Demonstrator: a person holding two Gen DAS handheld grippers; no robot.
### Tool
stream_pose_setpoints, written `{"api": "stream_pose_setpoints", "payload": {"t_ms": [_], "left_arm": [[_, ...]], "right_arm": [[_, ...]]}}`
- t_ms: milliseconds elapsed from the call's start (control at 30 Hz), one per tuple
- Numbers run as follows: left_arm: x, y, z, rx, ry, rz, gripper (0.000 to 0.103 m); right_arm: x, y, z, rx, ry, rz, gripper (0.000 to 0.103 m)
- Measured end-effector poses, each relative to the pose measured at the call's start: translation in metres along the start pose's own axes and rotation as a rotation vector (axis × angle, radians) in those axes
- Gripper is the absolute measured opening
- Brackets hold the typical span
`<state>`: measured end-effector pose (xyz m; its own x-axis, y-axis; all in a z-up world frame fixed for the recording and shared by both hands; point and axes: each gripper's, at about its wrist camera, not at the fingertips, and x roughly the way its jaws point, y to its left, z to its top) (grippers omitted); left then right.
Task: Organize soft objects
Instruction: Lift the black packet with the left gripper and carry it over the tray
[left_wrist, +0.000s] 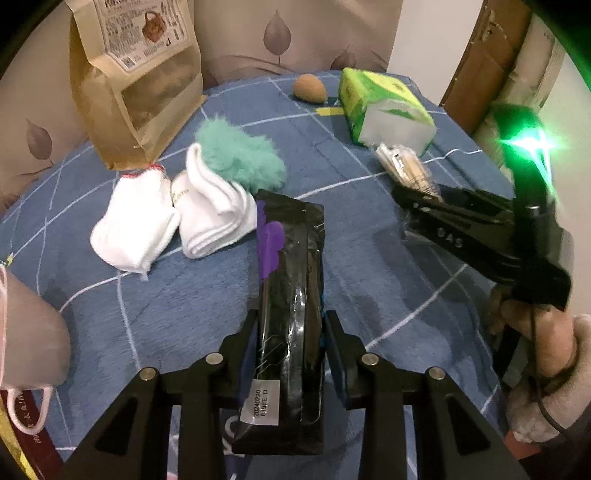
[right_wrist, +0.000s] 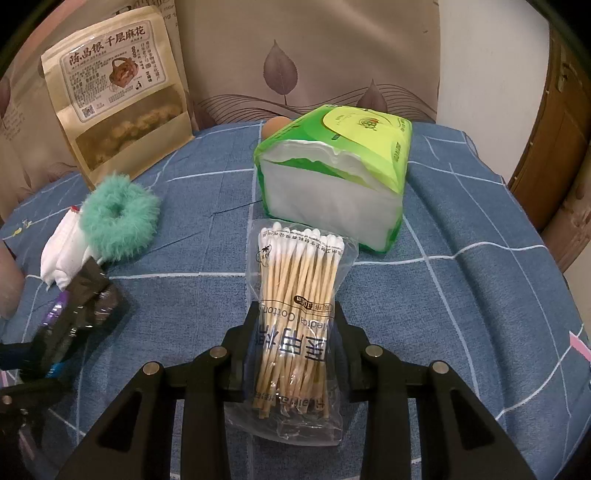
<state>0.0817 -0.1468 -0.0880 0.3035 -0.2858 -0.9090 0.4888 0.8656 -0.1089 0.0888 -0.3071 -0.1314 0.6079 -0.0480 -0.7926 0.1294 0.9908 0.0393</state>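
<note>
Left gripper (left_wrist: 290, 332): jaws closed to a narrow gap on a black plastic packet (left_wrist: 290, 280) with a purple patch and a white date sticker; the packet is pinched at its sides and stands on edge, pointing away from the camera. Right gripper (right_wrist: 295, 325): jaws likewise narrowed onto a clear bag of cotton swabs (right_wrist: 299, 314), gripped around its lower half, swab tips pointing away.

Both loads are held over a surface covered by a blue checked cloth (right_wrist: 461, 295). Just beyond the black packet, folded white socks (left_wrist: 218, 218) are seen lying on the cloth, with a second white folded piece with a red-stitched edge (left_wrist: 136, 221) touching them on the left. A fluffy teal scrunchie (right_wrist: 118, 218) rests against the socks. Just behind the swab bag a green tissue pack (right_wrist: 332, 166) is placed, and a small brown egg-shaped object (left_wrist: 310, 88) behind that. A kraft snack bag (right_wrist: 122, 96) is stood upright at the far left. A person's hand (left_wrist: 543, 339) is seen on the right gripper's handle.
</note>
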Motion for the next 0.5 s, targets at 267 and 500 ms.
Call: {"api": "stream_pose_setpoints", "payload": {"t_ms": [267,500], "left_arm": [[-0.026,0.007,0.001,-0.012,-0.028,0.003,0.034],[-0.061,0.023,-0.006,-0.035,-0.069,0.025,0.034]], "right_arm": [[0.0,0.0,0.0,-0.005,0.0,-0.004,0.032],[0.0,0.0,0.0,-0.005,0.0,-0.004,0.032]]}}
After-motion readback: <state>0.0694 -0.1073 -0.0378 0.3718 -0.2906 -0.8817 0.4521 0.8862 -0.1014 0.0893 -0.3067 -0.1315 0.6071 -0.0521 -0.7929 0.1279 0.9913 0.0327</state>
